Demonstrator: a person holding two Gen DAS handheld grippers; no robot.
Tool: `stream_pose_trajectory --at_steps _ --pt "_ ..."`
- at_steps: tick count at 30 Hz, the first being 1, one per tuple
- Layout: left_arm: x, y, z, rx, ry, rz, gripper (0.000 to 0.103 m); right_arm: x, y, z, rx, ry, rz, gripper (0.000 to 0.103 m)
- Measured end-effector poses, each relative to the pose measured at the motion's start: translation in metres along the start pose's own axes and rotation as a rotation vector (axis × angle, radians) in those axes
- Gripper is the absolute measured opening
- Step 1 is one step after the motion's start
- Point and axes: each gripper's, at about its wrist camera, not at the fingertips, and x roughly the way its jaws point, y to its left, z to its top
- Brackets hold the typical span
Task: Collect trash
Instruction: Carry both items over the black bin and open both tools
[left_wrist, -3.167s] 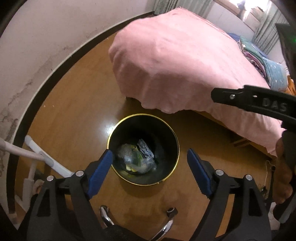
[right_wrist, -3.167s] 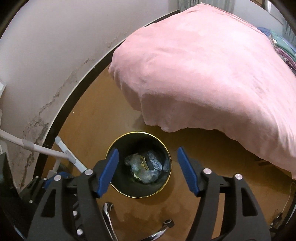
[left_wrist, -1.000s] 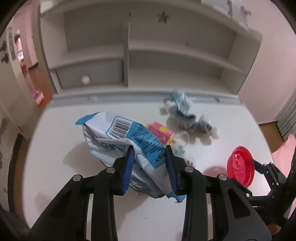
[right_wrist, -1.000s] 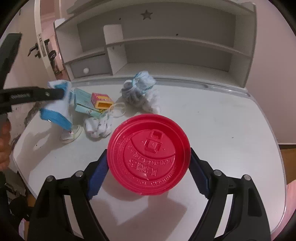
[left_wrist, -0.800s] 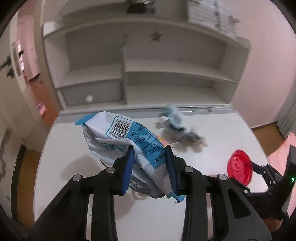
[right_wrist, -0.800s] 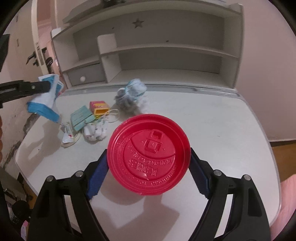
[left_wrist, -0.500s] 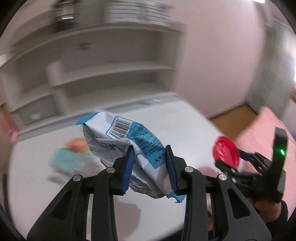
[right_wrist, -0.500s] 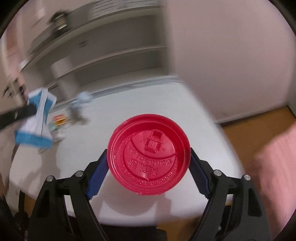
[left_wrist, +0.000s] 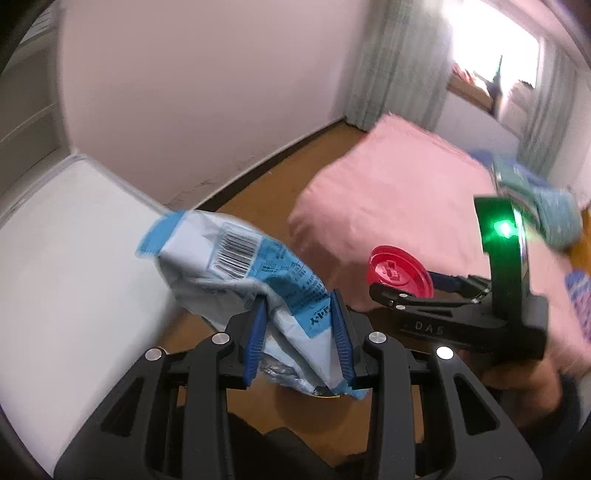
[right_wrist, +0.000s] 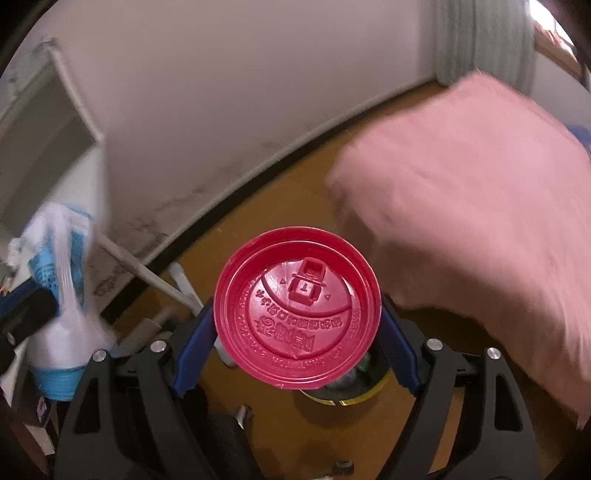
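My left gripper (left_wrist: 299, 332) is shut on a crumpled blue and white snack bag (left_wrist: 236, 266) and holds it in the air beside the white desk. The bag also shows blurred at the left of the right wrist view (right_wrist: 59, 280). My right gripper (right_wrist: 295, 339) is shut on a red plastic cup lid (right_wrist: 297, 308), held flat-on to the camera; the lid and gripper also show in the left wrist view (left_wrist: 399, 271). The black bin with a gold rim (right_wrist: 354, 395) peeks out on the floor just below the lid, mostly hidden by it.
A white desk (left_wrist: 66, 266) is at the left. A bed with a pink cover (left_wrist: 406, 199) fills the right. Wooden floor (right_wrist: 280, 206) lies between them, with a dark skirting board along the pink wall. White chair or rack legs (right_wrist: 147, 277) stand near the bin.
Both grippers have swung away from the desk and shelves toward the floor and the bed, each still holding its item. The bin rim has come into sight under the red lid.
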Motion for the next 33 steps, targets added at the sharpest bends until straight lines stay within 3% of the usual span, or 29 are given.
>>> stream_pose_trajectory --at_steps 11,18,20,22,33 --pt "0.123 -0.022 -0.03 0.016 0.18 -0.133 0.033 0.037 -0.04 -0.015 0.082 0.109 -0.069 0.079" --pt "0.176 -0.029 -0.04 0.019 0.262 -0.152 0.036 0.05 -0.054 -0.014 0.127 0.142 -0.078 0.079" --pt "0.184 -0.032 -0.041 0.024 0.274 -0.136 0.051 0.05 -0.052 -0.014 0.131 0.145 -0.078 0.079" --pt "0.188 -0.032 -0.04 0.02 0.273 -0.127 0.058 0.049 -0.051 -0.016 0.134 0.152 -0.082 0.079" --pt "0.163 -0.027 -0.027 0.015 0.209 -0.103 0.072 0.054 -0.056 -0.016 0.163 0.172 -0.073 0.08"
